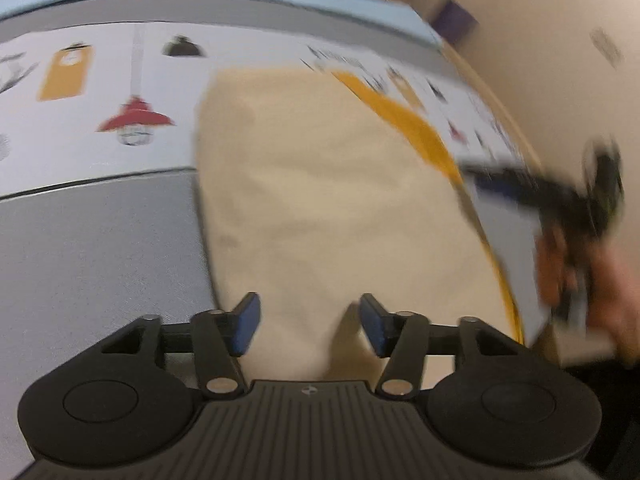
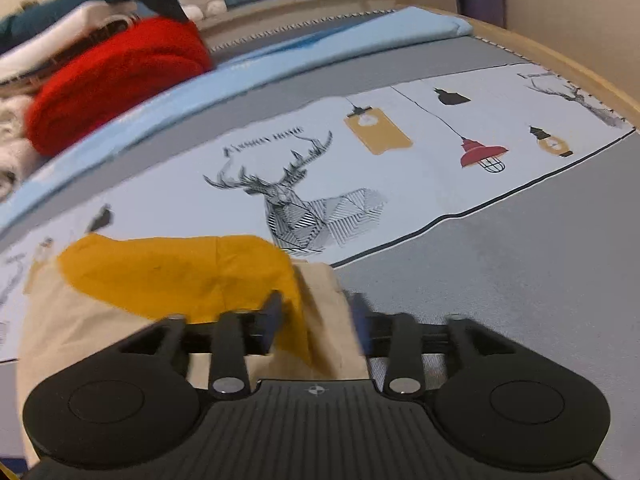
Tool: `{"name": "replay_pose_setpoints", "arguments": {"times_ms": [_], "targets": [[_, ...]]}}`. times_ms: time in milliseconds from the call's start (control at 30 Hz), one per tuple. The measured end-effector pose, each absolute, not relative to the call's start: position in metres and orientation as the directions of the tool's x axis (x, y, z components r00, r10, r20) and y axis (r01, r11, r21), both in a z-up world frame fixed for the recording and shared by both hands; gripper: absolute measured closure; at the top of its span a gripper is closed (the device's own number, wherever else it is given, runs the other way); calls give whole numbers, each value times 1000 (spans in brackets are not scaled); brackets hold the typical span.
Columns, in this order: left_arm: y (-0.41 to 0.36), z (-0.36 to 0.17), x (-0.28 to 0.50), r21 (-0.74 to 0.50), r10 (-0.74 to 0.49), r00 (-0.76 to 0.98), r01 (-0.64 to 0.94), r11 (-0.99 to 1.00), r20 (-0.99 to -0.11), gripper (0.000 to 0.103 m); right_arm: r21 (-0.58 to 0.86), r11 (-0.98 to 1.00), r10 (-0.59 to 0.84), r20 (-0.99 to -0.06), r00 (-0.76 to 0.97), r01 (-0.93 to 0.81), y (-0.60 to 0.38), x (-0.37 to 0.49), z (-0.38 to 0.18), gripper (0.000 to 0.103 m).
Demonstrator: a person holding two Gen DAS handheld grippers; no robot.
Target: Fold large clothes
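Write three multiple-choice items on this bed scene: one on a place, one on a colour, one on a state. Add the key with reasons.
1. Where does the red sweater lie?
A. on the far side of the bed, by the folded pile
B. between the left gripper's jaws
C. on the deer print

2. What colour is the patch on the cream garment?
A. green
B. mustard yellow
C. black

3. How do the left gripper jaws stand?
A. shut on the red sweater
B. shut on nothing
C. apart, over the cream cloth

Key: 1 A, it lies beyond the blue sheet; 2 B, the patch shows mustard; 3 C, cloth shows between the pads.
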State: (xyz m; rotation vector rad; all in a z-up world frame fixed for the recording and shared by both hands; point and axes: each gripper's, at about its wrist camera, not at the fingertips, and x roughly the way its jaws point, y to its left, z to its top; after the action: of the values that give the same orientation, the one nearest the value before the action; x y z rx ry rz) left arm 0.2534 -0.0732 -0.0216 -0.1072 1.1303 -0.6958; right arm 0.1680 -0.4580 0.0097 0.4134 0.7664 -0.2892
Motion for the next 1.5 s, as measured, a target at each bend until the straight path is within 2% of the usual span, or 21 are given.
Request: {"name": "replay_pose_setpoints", "arguments": {"times_ms": [33,167,267,300,333,400,500,633,700,767,800,833,900,933,1033,1267,1333,1400,1433,1467,1500], "targets": [[-69,-23,258,-427,-554,254,417,802,-793,34,290,881,-58,-719,693,374,-460,161,10,41],[-58,-41,276,-494,-543,240,236,836,-804,33,363,882,95,-761,641,300,-464,138,-6,39],[-58,-57,286,-537,-557,208,147,831,-804,25,403,870,173,-789,590,284,-470,124,-23,35],[-59,-62,289,-551,-564,200,124,826,-801,22,417,864,194,-793,578,281,-471,120,-27,29],[-61,-66,294,-564,-573,193,105,819,-797,20,428,859,213,-797,565,280,-472,117,-31,23],[-68,-79,302,-596,-597,178,60,800,-783,18,453,845,244,-801,546,286,-476,114,-39,19],[-75,-96,312,-646,-638,172,8,763,-751,15,493,817,288,-798,529,299,-478,117,-50,18],[-87,-104,321,-675,-663,208,17,738,-719,14,499,825,307,-791,530,266,-469,127,-52,14],[-91,-100,321,-663,-648,246,30,748,-721,25,495,834,309,-785,537,243,-463,133,-47,20],[-97,-89,320,-642,-632,289,72,763,-719,37,488,848,309,-772,556,206,-455,139,-42,42],[-100,-80,320,-635,-631,311,103,765,-710,45,481,855,303,-768,564,196,-454,142,-39,56],[-102,-71,320,-630,-634,329,134,765,-700,48,468,864,291,-765,575,186,-451,145,-37,68],[-103,-55,324,-623,-642,353,181,761,-681,54,457,872,273,-754,597,178,-449,152,-31,85],[-103,-45,326,-614,-640,365,202,763,-675,54,462,869,271,-744,610,179,-450,156,-29,89],[-100,-22,336,-574,-623,423,255,778,-658,54,487,857,267,-696,666,166,-450,169,-18,93],[-57,-4,379,-588,-608,510,225,777,-608,54,516,853,279,-571,772,73,-427,213,4,95],[-47,-2,390,-590,-587,536,192,784,-607,51,511,858,275,-543,794,52,-419,227,9,95],[-37,-2,401,-585,-545,566,132,800,-618,36,513,857,267,-513,816,43,-410,242,12,95],[-29,0,402,-567,-510,581,98,818,-635,32,507,861,253,-511,822,50,-406,247,12,95],[-25,3,404,-536,-470,594,77,841,-653,27,473,878,216,-532,819,76,-401,254,10,94],[-22,7,402,-492,-438,598,82,867,-671,27,424,899,165,-564,809,112,-395,259,8,87]]}}
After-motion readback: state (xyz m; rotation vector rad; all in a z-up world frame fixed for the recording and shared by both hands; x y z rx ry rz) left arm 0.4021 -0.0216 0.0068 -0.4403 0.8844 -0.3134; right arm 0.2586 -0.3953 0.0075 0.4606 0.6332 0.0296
